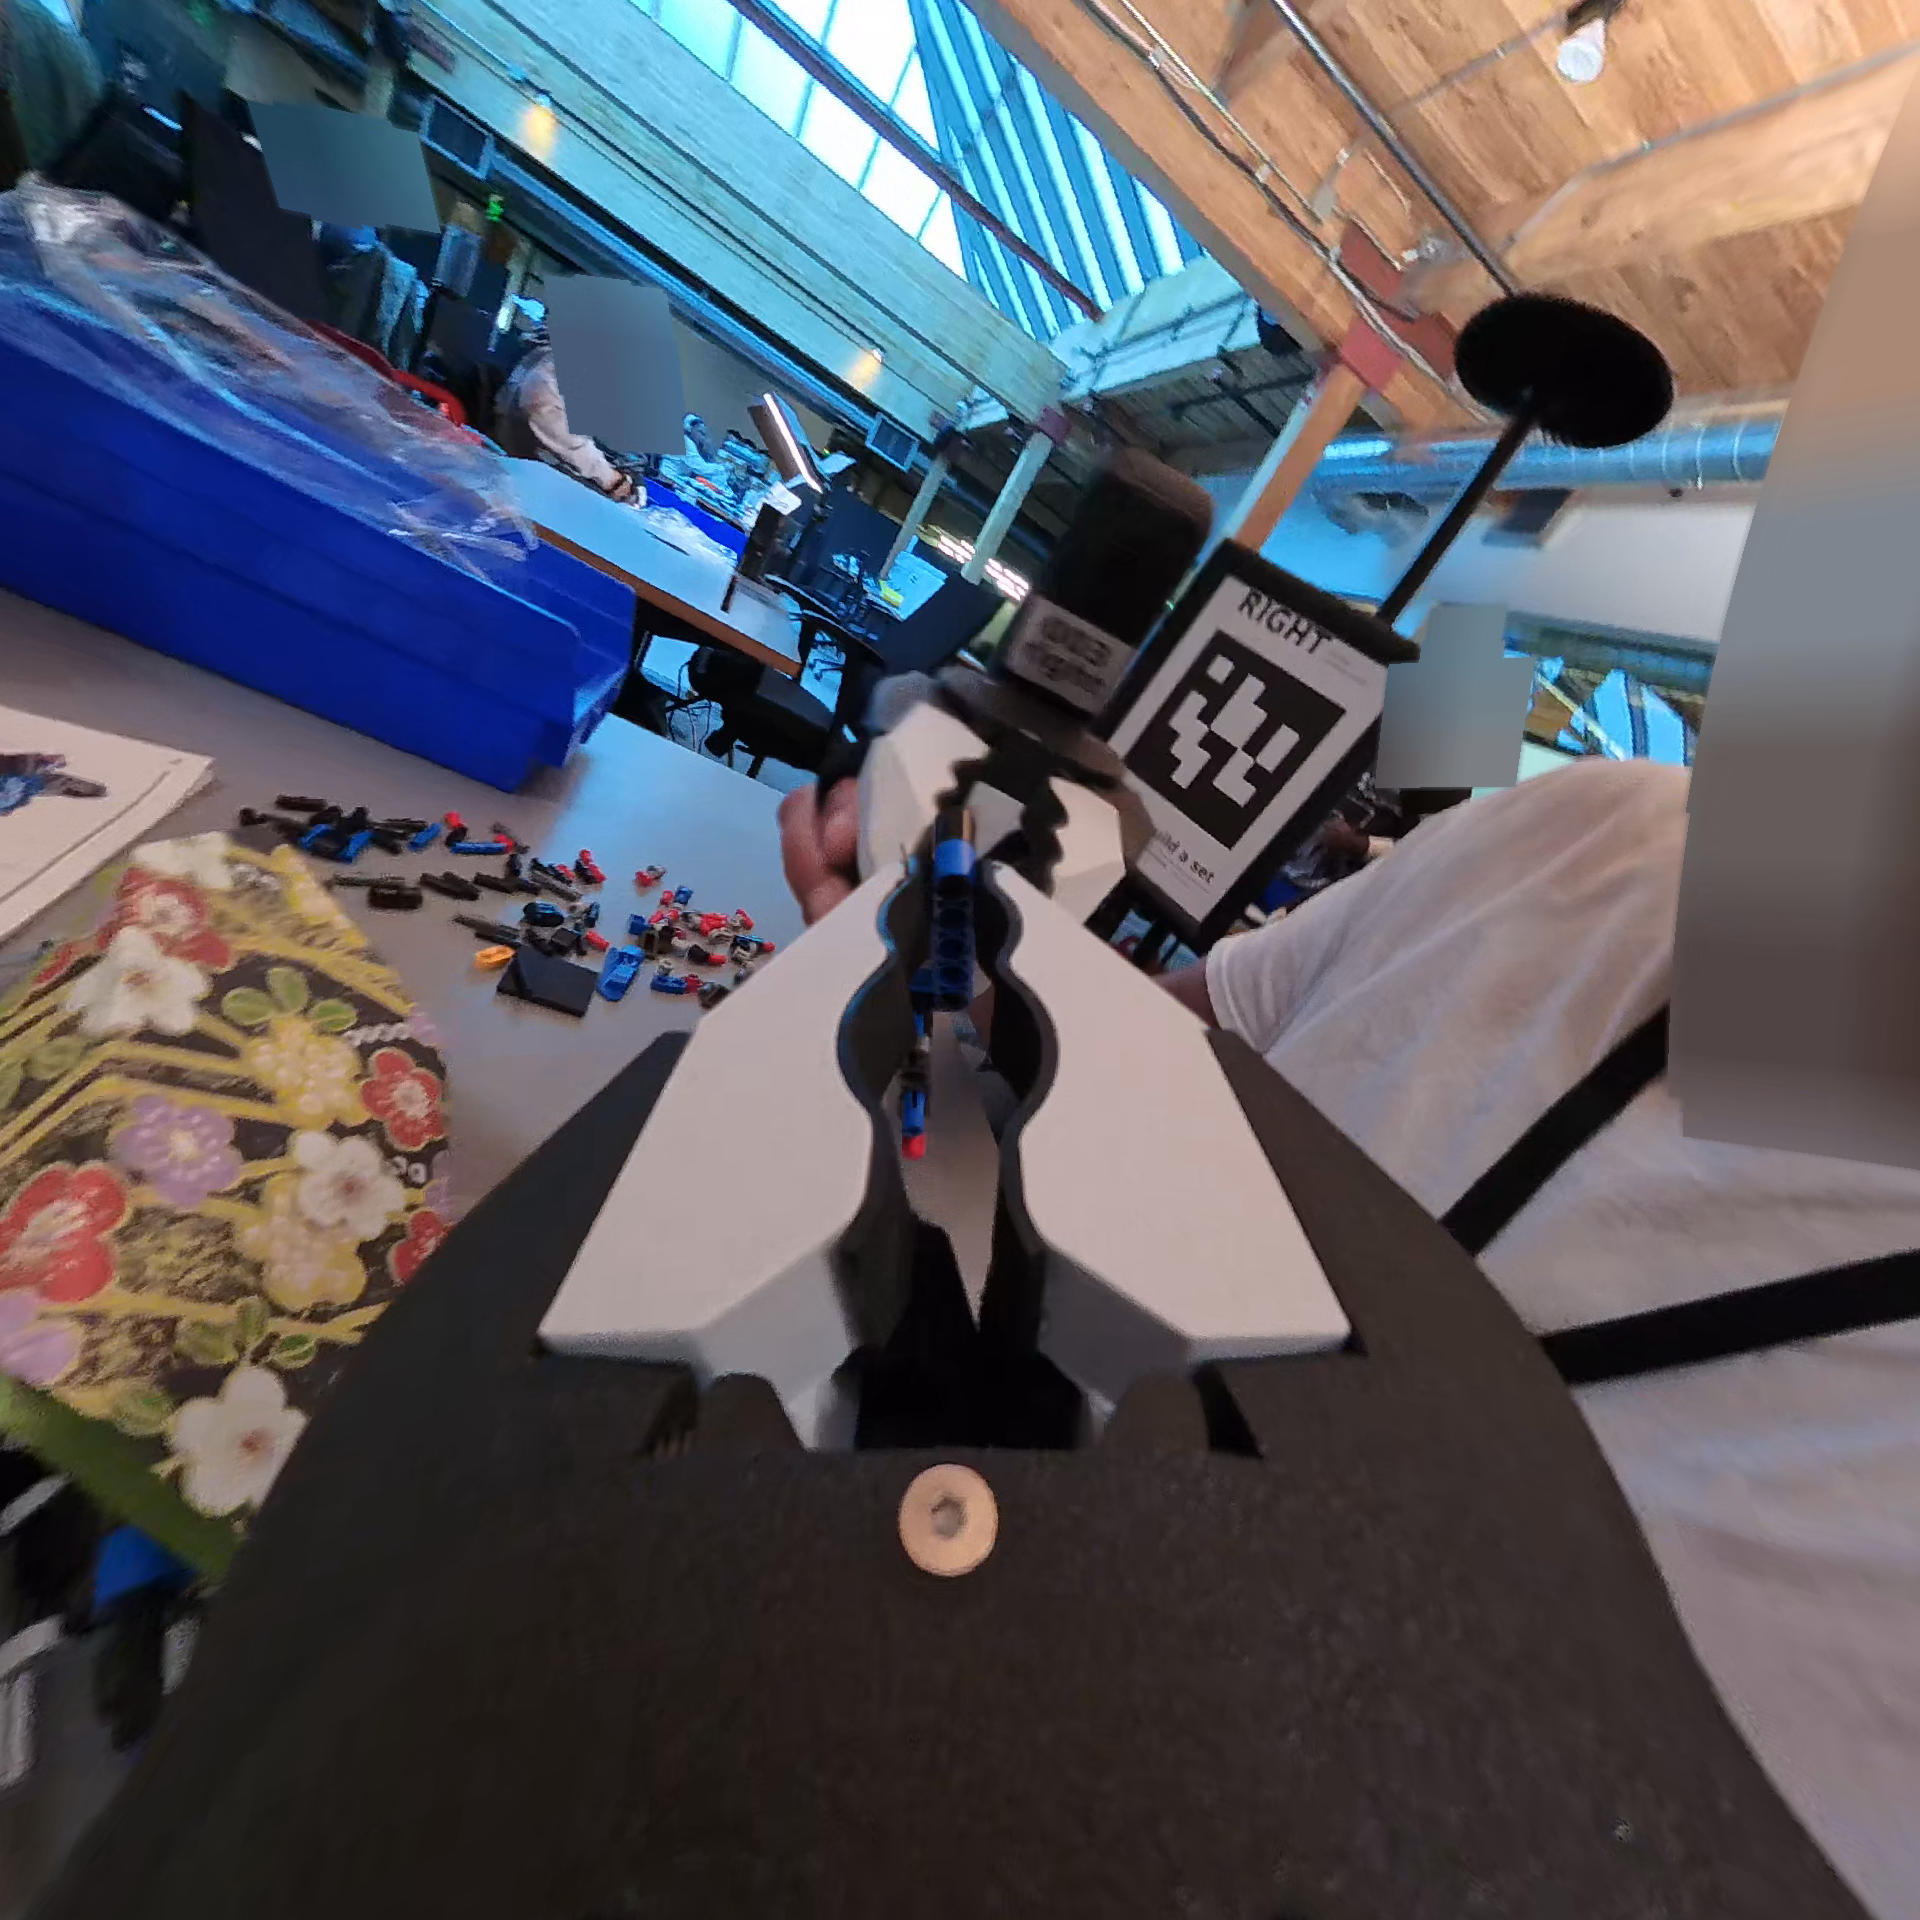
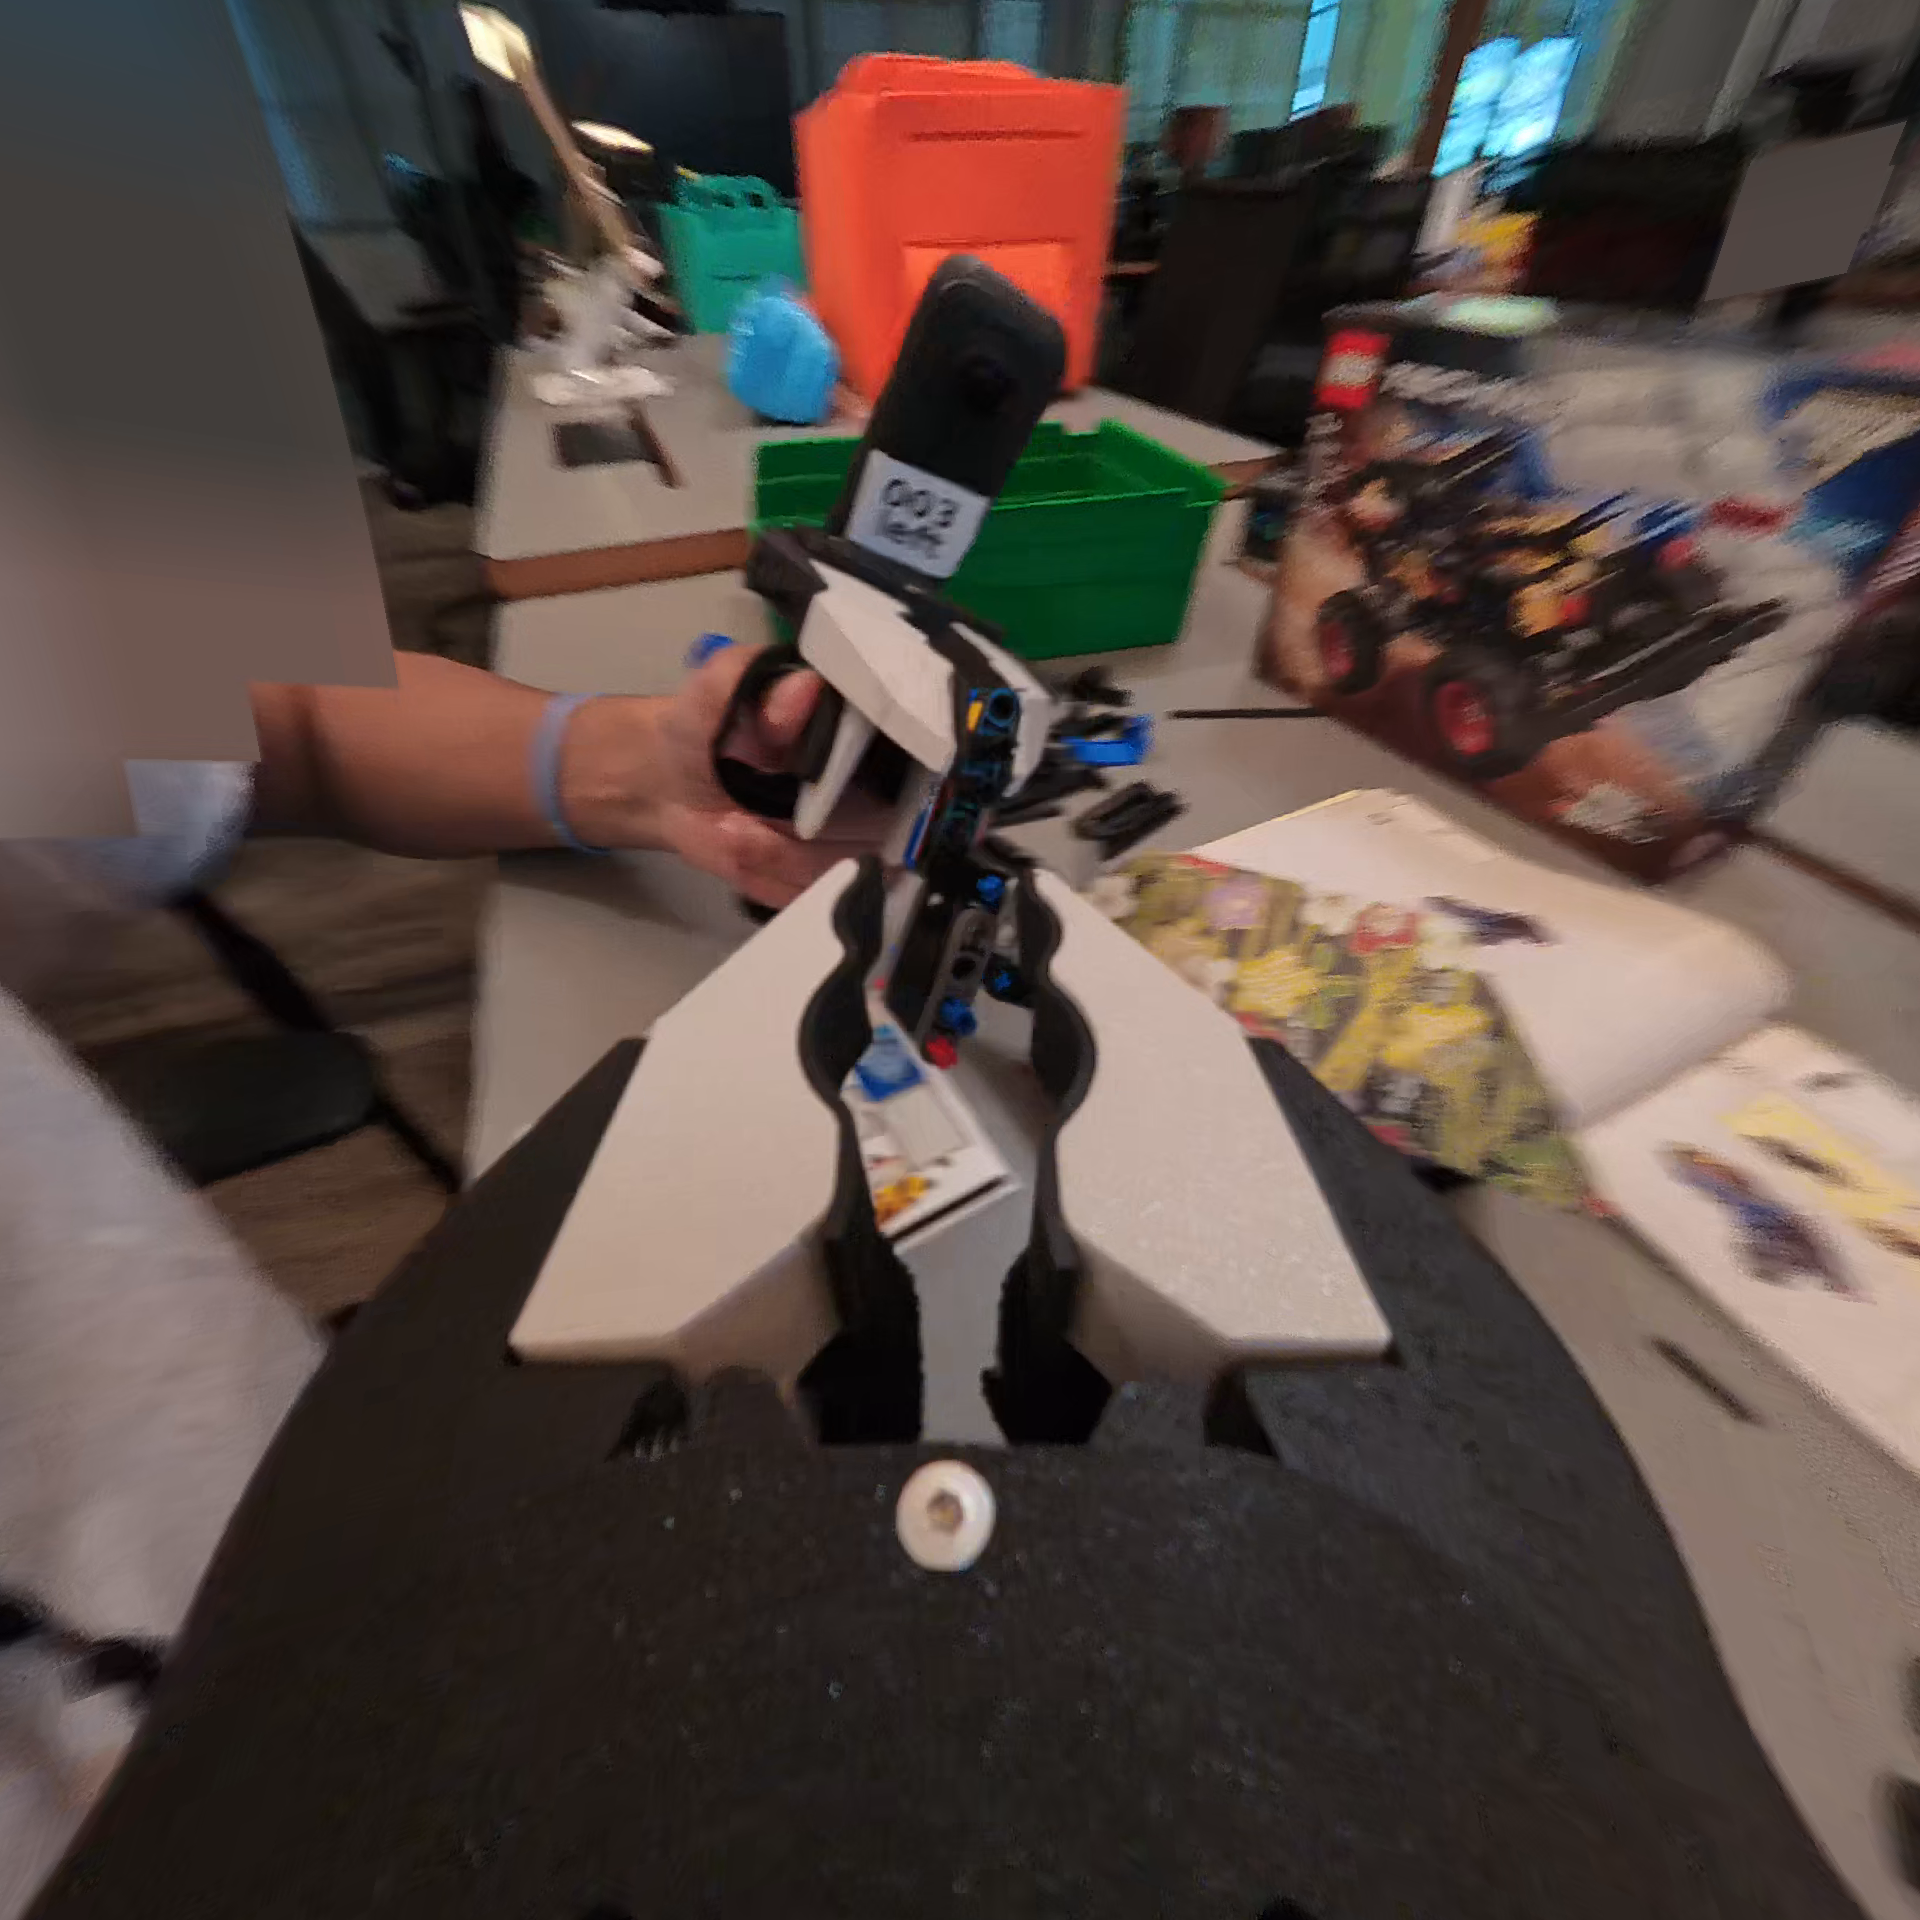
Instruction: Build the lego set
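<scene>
A slim blue and black lego assembly [image 1: 940, 956] with a red pin at its near end hangs in the air between both grippers. My left gripper [image 1: 940, 883] is shut on it. In the right wrist view, my right gripper [image 2: 945, 883] is shut around the assembly's black lower beam [image 2: 951, 956], and the left gripper [image 2: 966, 727] holds the upper part from the far side. The right gripper [image 1: 935, 800] shows beyond the assembly in the left wrist view. Loose black, blue and red lego pieces [image 1: 582, 914] lie on the grey table [image 1: 644, 800].
A flowered cloth [image 1: 187, 1091] and a white instruction booklet [image 1: 73, 800] lie left of the pieces. Stacked blue bins [image 1: 291, 561] stand behind them. The lego box [image 2: 1538, 582], a green bin [image 2: 1091, 540] and an orange box [image 2: 956, 177] stand at the back. A person in a white shirt [image 1: 1558, 1039] is close on the right.
</scene>
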`<act>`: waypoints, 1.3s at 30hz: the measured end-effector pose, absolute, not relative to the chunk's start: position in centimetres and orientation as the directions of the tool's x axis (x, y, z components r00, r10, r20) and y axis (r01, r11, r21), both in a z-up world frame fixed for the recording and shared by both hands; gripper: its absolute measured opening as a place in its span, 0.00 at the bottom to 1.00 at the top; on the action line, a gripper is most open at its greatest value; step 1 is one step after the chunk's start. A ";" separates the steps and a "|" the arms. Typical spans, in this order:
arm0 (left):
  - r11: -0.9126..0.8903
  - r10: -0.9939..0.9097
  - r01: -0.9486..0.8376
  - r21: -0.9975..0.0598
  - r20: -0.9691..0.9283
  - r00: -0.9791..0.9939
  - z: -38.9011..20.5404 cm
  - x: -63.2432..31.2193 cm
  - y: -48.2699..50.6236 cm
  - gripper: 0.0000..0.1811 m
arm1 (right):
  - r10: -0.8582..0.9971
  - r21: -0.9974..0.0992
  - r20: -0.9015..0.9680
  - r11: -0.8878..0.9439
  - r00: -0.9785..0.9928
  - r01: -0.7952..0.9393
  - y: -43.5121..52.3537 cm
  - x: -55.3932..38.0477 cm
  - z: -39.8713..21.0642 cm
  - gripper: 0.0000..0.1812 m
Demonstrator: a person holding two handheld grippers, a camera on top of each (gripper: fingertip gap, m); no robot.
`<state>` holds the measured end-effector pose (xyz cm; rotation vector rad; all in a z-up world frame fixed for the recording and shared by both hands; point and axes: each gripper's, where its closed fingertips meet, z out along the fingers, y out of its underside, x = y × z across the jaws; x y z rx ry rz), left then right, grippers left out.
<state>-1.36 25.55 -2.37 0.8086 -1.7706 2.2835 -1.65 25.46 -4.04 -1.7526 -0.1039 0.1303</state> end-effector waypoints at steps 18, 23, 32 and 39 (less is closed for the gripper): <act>-0.187 -0.299 -0.330 -0.925 0.374 -0.878 -3.3 -1.6 24.7 0.01 | 0.358 -0.954 -0.282 -0.208 0.890 -0.218 25.1 -2.4 -5.7 0.03; -0.167 -0.292 -0.315 -0.934 0.352 -0.889 -3.1 -2.0 24.6 0.02 | 0.385 -0.950 -0.301 -0.199 0.873 -0.240 24.9 -2.7 -5.4 0.03; -0.120 -0.298 -0.309 -0.944 0.331 -0.895 -3.9 -2.3 23.9 0.03 | 0.403 -0.947 -0.315 -0.190 0.859 -0.258 24.6 -2.5 -5.1 0.03; -0.146 -0.254 -0.338 -0.930 0.365 -0.895 -3.9 -2.6 23.4 0.03 | 0.417 -0.951 -0.307 -0.166 0.855 -0.260 24.5 -2.8 -4.5 0.04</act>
